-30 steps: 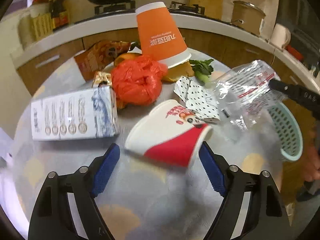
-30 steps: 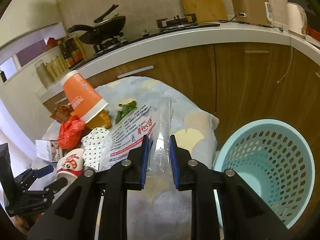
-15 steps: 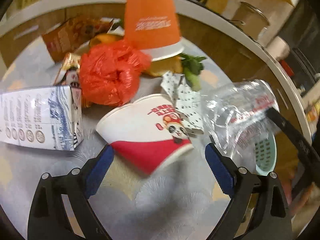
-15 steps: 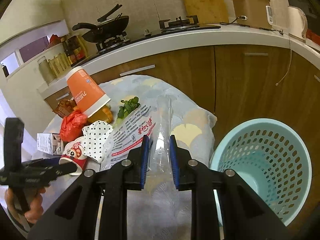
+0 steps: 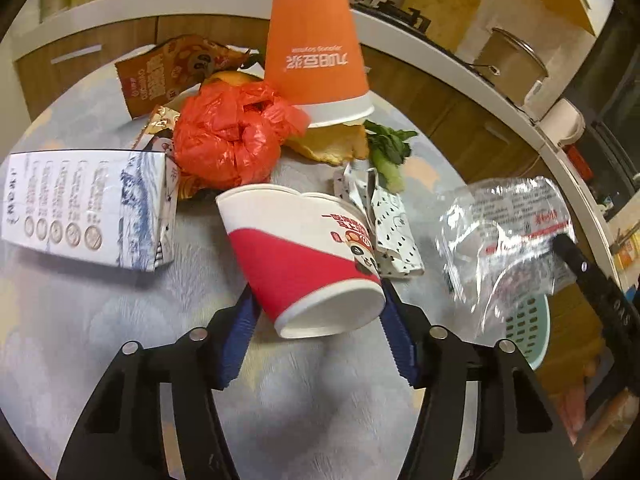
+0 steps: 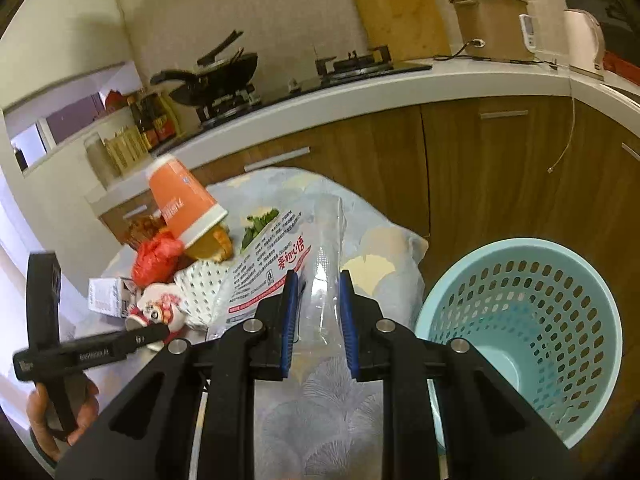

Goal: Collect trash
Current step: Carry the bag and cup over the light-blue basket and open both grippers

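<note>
The left gripper (image 5: 316, 316) has just been closing its jaws, and the red and white paper cup (image 5: 308, 264) now lies on its side between the blue pads, which sit against the cup's walls near its open mouth. A second ago the jaws stood wide on either side of the cup without touching it. My reading is that the cup is now gripped and ready to lift.

The right gripper (image 6: 318, 308) is clamped together on a clear plastic wrapper (image 6: 288, 268), as it was before, holding it above the table edge with the basket just to its right. I judge this piece is about to be dropped in.

Counted, from largest to smallest:
- One round table (image 5: 120, 340) with a pale patterned cloth, under both grippers.
- One light blue mesh waste basket (image 6: 524, 332), empty as far as I can see.
- One white carton (image 5: 84, 208), left of the left gripper.
- Two paper cups: the gripped one and an upturned orange cup (image 5: 316, 52) beyond it.
- One crumpled red plastic bag (image 5: 228, 144).
- One brown snack packet (image 5: 168, 72).
- One spotted paper wrapper (image 5: 390, 232).
- One orange peel (image 5: 336, 144).
- One leafy green scrap (image 5: 388, 152).
</note>
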